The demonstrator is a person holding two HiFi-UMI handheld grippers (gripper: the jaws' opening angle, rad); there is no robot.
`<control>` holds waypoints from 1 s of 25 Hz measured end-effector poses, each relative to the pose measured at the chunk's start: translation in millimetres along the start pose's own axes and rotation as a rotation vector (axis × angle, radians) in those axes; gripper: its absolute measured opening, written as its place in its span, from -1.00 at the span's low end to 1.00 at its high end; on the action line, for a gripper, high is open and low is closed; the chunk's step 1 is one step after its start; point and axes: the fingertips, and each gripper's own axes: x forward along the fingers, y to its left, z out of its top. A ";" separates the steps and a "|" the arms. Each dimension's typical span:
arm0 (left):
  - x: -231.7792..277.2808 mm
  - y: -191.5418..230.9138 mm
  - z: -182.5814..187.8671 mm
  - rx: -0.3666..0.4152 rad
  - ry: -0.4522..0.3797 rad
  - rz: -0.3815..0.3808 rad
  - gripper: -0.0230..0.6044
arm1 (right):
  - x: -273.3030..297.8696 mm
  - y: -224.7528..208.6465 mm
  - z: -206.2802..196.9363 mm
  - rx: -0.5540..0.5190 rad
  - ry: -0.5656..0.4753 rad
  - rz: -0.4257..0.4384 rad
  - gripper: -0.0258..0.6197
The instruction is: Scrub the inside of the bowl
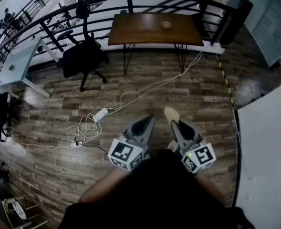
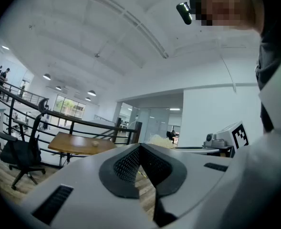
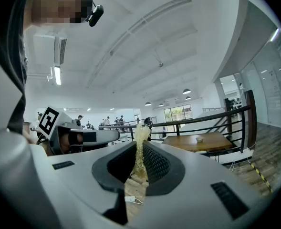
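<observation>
The small pale round bowl sat on the brown wooden surface w/ thin black legs, a little right of its middle. It was well apart from both grippers, which hung close to the person's body over the plank floor on the near side of that surface. The right gripper had its jaws clamped on a pale yellow fibrous scrubber pad, w/ most of the pad sticking out past the tips toward the surface. The left gripper had its jaws pressed together w/ nothing btwn them. No scrubbing was under way, so the step in hand looked like the approach. To do it well, prob.: walk up to the near edge of the surface, minding the white cable & power strip on the floor btwn the person and the surface, and the black office chair just left of it. The right jaws should hold tight so the floppy pad doesn't slip. They seemed to pinch only its lower end, so a hard push could fold it; better to lay the pad flat vs the inner wall. The bowl looked light & would likely skate, so the left gripper would need to open and pinch the rim, or brace the side, before any circular strokes.
</observation>
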 end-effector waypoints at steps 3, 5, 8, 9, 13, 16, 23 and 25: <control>4.5 -3.5 -1.8 -0.002 0.002 -0.004 -0.94 | -3.2 -5.9 -1.2 0.007 0.002 -0.001 -0.78; 10.1 -7.5 -4.1 -0.009 0.006 -0.016 -0.94 | -4.4 -10.7 -1.3 0.010 0.002 -0.004 -0.78; 20.6 -12.5 -6.8 -0.010 0.015 -0.029 -0.94 | -5.6 -17.0 -0.9 0.009 0.004 -0.003 -0.78; 24.9 -13.7 -7.4 -0.011 0.017 -0.031 -0.94 | -6.4 -20.2 -0.5 0.009 0.004 -0.003 -0.78; 49.3 -20.9 -12.3 -0.022 0.028 -0.041 -0.94 | -13.3 -43.9 2.7 0.009 -0.017 -0.014 -0.77; 75.0 -26.9 -12.9 -0.018 0.034 -0.056 -0.94 | -13.6 -69.1 6.5 0.014 -0.030 -0.019 -0.77; 160.3 -38.4 -10.6 -0.062 0.040 -0.060 -0.94 | -4.3 -150.4 17.8 0.035 -0.022 0.031 -0.77; 189.1 -47.2 -7.6 -0.068 0.042 -0.060 -0.94 | -6.0 -180.8 26.3 0.037 -0.025 0.040 -0.77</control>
